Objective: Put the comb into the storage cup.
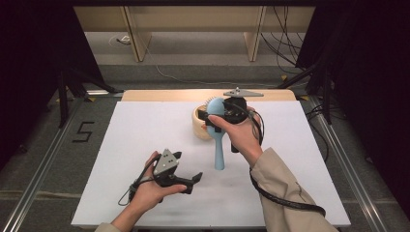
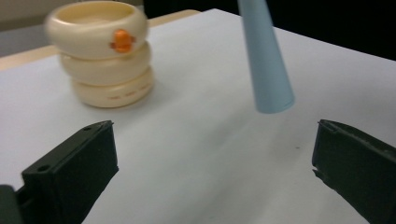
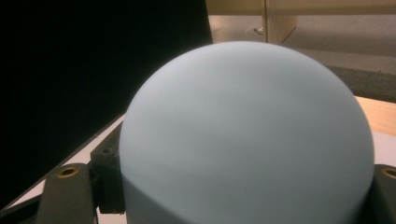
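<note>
Right gripper (image 1: 216, 122) clamps a pale blue plastic hairbrush (image 1: 218, 133) by its head, handle hanging above the white table (image 1: 145, 140).
Beside it stands a cream ribbed holder (image 2: 105, 51); left gripper (image 1: 189, 180) gapes empty, nearer the person.

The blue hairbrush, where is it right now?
The blue hairbrush hangs upright in the right tongs right of centre in the high view, handle tip down just above the white table, beside the cream holder.
</note>
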`<state>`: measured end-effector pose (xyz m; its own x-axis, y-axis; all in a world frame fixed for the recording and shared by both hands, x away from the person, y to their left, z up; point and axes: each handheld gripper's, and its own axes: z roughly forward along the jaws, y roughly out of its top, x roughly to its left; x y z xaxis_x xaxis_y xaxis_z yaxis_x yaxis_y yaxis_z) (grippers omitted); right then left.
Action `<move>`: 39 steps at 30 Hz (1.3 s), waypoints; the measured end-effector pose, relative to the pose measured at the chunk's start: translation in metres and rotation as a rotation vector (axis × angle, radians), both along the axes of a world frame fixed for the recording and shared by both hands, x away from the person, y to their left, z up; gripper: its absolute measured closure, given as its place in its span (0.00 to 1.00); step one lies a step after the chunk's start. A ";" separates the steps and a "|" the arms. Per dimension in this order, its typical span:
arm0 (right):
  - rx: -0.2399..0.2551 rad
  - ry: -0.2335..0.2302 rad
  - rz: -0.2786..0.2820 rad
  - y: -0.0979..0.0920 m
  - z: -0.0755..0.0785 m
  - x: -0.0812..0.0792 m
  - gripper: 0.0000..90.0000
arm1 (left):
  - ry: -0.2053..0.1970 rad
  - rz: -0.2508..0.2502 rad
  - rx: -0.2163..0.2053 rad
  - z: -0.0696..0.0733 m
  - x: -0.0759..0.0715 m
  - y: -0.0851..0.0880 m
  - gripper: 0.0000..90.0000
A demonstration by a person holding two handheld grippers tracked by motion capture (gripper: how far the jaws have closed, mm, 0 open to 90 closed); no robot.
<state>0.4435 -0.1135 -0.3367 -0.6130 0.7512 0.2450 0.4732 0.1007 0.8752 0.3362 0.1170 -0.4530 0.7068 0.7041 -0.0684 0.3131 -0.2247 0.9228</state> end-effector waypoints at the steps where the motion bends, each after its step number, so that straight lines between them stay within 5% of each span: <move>1: 0.000 -0.003 -0.001 0.000 0.000 0.000 0.27 | -0.011 0.014 0.000 0.001 0.000 0.005 0.00; 14: 0.006 -0.036 -0.025 -0.003 0.001 0.006 0.27 | -0.046 0.090 0.007 -0.004 0.000 0.036 0.00; 26: 0.014 -0.076 -0.047 -0.008 0.002 0.011 0.27 | -0.046 0.156 0.007 -0.008 0.001 0.041 0.00; 39: 0.010 -0.109 -0.070 -0.012 0.004 0.015 0.27 | -0.044 0.156 0.018 -0.011 0.002 0.038 0.00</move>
<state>0.4580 -0.1252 -0.3326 -0.5829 0.7907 0.1871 0.3804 0.0621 0.9227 0.3381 0.1551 -0.4643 0.5906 0.8065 -0.0263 0.3048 -0.1927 0.9327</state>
